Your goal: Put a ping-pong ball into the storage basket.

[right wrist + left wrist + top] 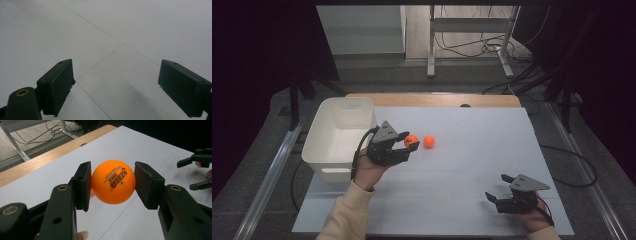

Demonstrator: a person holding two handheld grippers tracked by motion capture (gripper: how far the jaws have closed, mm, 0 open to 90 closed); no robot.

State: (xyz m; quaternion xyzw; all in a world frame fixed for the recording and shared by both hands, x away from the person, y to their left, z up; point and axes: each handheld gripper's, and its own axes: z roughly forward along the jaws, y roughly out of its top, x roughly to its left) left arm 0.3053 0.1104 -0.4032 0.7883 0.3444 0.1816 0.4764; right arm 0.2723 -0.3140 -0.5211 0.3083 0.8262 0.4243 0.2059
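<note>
While a second orange ball (429, 141) lies just beside it on the white table (472, 150), the left gripper (408, 143) clamps an orange ping-pong ball (113, 181) near the white bin (339, 137); the right gripper (498, 190) rests spread wide, empty.

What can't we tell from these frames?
- Inside of the white bin: high view, its near wall hides part of the floor, so contents uncertain.
- Whether the held ball is lifted or resting on the table: left tool covers its underside.
- Second ball: too small to read any print.
- Right tool: far from both balls.
</note>
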